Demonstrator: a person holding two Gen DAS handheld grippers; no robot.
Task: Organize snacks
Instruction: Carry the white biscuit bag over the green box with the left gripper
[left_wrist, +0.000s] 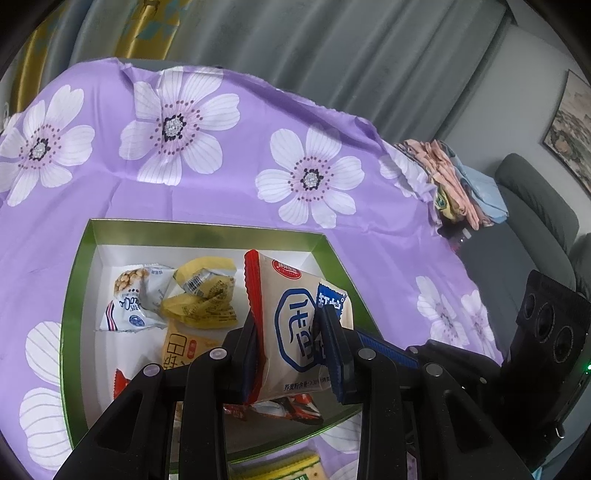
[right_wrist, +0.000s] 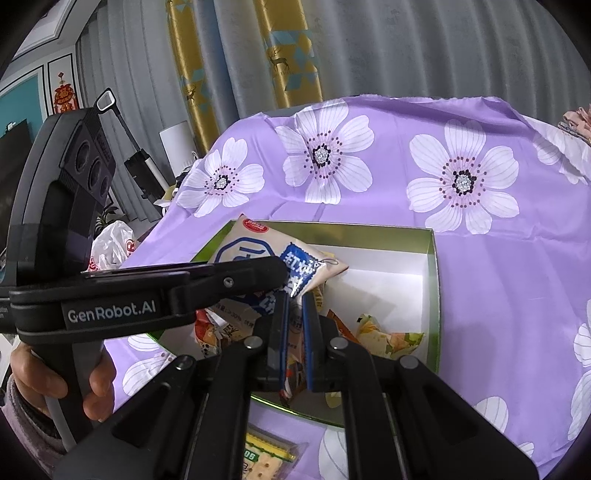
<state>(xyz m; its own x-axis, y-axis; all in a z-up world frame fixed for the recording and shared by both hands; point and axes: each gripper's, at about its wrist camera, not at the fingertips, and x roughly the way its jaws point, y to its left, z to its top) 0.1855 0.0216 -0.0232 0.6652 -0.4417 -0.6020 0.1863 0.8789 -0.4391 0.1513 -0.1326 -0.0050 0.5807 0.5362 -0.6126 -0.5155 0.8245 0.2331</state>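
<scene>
Nearest the right wrist camera, a cracker pack (right_wrist: 273, 456) lies on the purple floral cloth (right_wrist: 498, 280) just outside the box, apparently waiting its turn. Above it, the right gripper (right_wrist: 293, 328) has its fingers (right_wrist: 309, 332) drawn close together around the lower edge of a cream snack packet (right_wrist: 255, 247) — whether they truly pinch the wrapper or only flank it cannot be told from this angle.

The left gripper (left_wrist: 291, 354) is clenched on that same cream snack packet (left_wrist: 295, 325), holding it upright by its sides over the green-rimmed box (left_wrist: 79, 280), a posture that looks suited to lowering it in among the rest. In the judgement of this view, the two tools are meeting for a handover or a steadying grip before the drop.

Inside the box, a white peanut bag (left_wrist: 135, 299) and a crumpled yellow wrapper (left_wrist: 205, 295) sit toward the far wall, with orange packets partly hidden beneath the fingers — the sorting appears well under way.

Beyond the covered counter, folded cloths (left_wrist: 447, 181) are stacked at its far edge, before grey curtains (left_wrist: 332, 48).
</scene>
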